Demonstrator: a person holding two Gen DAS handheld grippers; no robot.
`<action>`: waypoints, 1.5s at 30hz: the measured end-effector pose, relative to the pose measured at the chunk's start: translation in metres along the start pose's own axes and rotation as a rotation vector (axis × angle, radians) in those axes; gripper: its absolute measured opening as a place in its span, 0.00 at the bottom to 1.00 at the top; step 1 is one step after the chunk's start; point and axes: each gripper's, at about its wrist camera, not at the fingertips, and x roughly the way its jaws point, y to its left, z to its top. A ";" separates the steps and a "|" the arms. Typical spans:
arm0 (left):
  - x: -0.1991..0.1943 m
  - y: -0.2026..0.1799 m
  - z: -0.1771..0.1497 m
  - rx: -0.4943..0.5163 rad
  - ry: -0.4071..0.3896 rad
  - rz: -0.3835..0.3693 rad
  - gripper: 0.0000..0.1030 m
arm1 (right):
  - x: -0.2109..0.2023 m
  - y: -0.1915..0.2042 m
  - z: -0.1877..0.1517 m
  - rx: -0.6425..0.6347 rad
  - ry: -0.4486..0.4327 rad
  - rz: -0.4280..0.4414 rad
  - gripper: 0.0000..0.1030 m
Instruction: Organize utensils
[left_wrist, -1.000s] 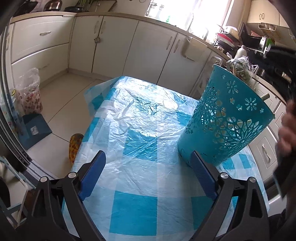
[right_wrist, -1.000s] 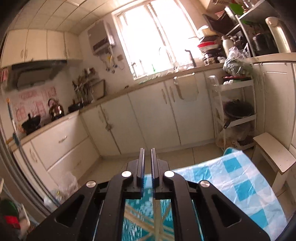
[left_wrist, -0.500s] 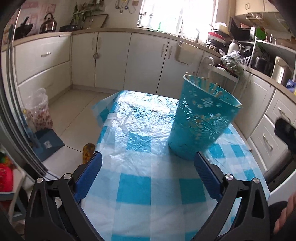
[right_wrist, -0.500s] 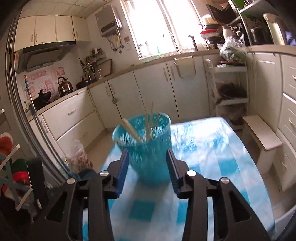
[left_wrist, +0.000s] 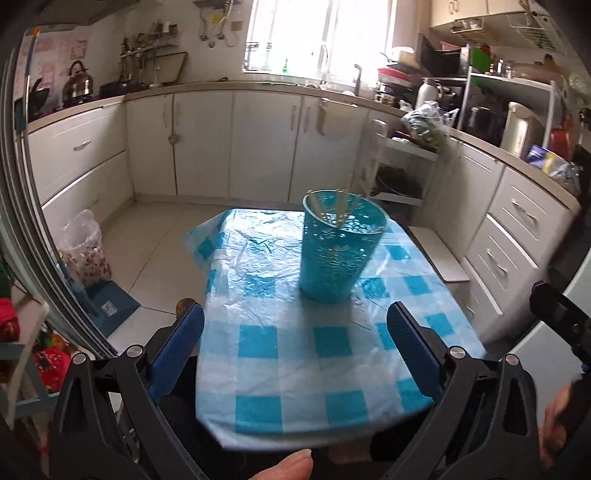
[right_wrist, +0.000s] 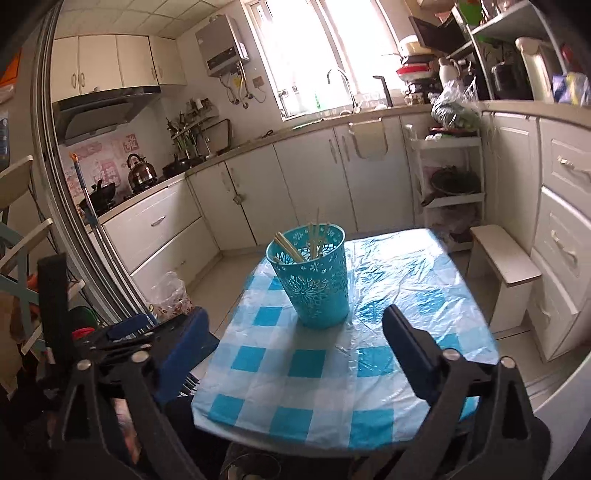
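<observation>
Table (left_wrist: 295, 354) with a blue checked cloth fills the middle, white cupboards (left_wrist: 258, 144) behind. The blue basket (left_wrist: 338, 254) of chopsticks (right_wrist: 291, 249) stands mid-frame, bare cloth all around. Left gripper (left_wrist: 295, 345) gapes wide, empty; right gripper (right_wrist: 295, 343) is opening, empty.

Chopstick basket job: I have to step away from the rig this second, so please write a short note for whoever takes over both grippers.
Left gripper: open, nothing between its fingers, held back over the near edge of the table.
Right gripper: jaws opening, nothing between them, also back from the basket.
Things: the turquoise cut-out basket stands upright on the blue checked tablecloth, with wooden chopsticks standing in it, leaning on the rim.
Done: chopsticks are in the basket; neither gripper touches it.
Left: no loose utensils show on the table. Look off-camera before calling it finished.
</observation>
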 end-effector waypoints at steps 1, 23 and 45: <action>-0.010 -0.001 0.000 0.000 -0.004 0.002 0.93 | -0.007 0.003 0.000 -0.001 -0.002 -0.013 0.93; -0.124 -0.031 -0.038 -0.017 -0.059 0.116 0.93 | -0.087 0.053 -0.039 0.008 -0.026 -0.076 0.93; -0.145 -0.033 -0.033 -0.030 -0.106 0.143 0.93 | -0.099 0.057 -0.040 -0.011 -0.053 -0.063 0.93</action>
